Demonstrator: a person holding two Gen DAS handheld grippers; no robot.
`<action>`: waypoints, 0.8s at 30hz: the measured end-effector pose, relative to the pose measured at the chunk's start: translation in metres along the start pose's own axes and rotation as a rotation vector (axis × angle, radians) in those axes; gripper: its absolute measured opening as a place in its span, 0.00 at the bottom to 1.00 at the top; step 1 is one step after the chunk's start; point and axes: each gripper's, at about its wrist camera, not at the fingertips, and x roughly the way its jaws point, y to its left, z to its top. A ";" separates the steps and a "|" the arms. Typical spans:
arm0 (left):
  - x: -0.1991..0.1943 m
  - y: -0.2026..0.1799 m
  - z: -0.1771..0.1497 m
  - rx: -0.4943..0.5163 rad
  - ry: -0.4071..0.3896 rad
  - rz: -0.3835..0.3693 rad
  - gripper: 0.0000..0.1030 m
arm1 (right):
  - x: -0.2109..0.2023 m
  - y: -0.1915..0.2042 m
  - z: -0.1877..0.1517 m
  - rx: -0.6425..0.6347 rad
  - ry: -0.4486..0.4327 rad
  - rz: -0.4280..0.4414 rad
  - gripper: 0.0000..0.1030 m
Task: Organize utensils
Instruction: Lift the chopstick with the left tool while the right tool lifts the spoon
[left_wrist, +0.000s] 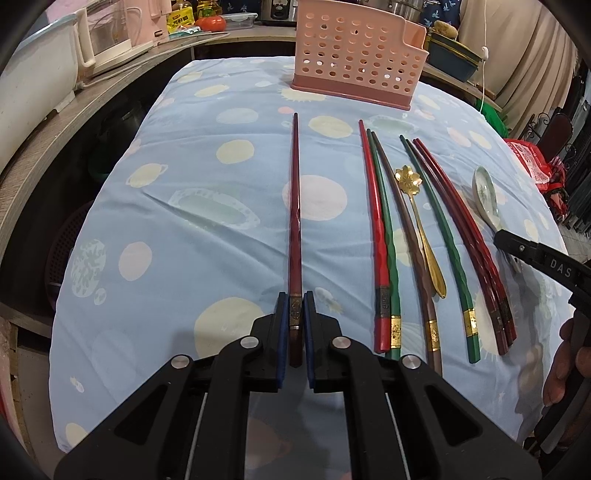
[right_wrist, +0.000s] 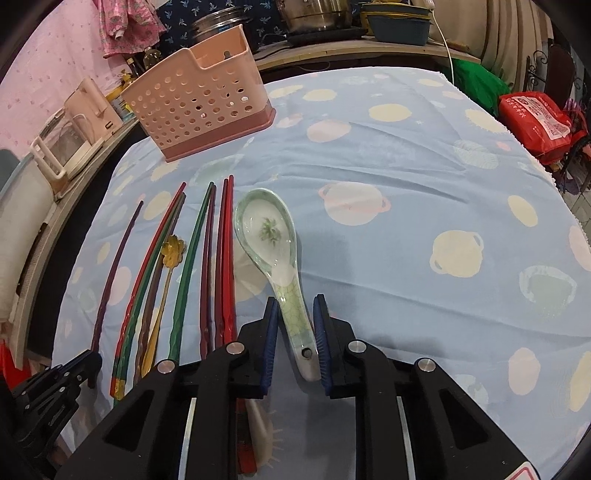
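1. Here the left gripper (left_wrist: 295, 314) pinches a dark red chopstick (left_wrist: 295, 221) near its banded end, its blue pads pressed against both sides; the chopstick points away toward the far side of the table.
2. The right gripper (right_wrist: 295, 325) stands narrowed around the handle of a pale green ceramic spoon (right_wrist: 273, 251). Its pads lie just beside the handle, and I cannot tell whether they press on it.
3. The spoon lies on the blue patterned tablecloth (right_wrist: 406, 166) with its bowl facing up, at the right end of the row of utensils.
4. Between the held chopstick and the spoon lie red, green and brown chopsticks (left_wrist: 384, 236) side by side, with a small gold flower spoon (left_wrist: 417, 221) among them.
5. A pink perforated holder (left_wrist: 354, 59) stands upright at the far edge of the table, well apart from the utensils.
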 end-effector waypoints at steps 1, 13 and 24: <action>0.000 0.000 -0.001 0.000 -0.001 -0.001 0.07 | -0.001 -0.002 -0.001 0.010 0.001 0.011 0.17; -0.002 0.000 -0.003 -0.001 -0.006 -0.008 0.08 | -0.005 -0.004 -0.008 0.030 0.016 0.058 0.10; -0.025 0.002 -0.011 -0.014 -0.030 -0.056 0.06 | -0.040 -0.001 -0.020 0.022 -0.032 0.057 0.08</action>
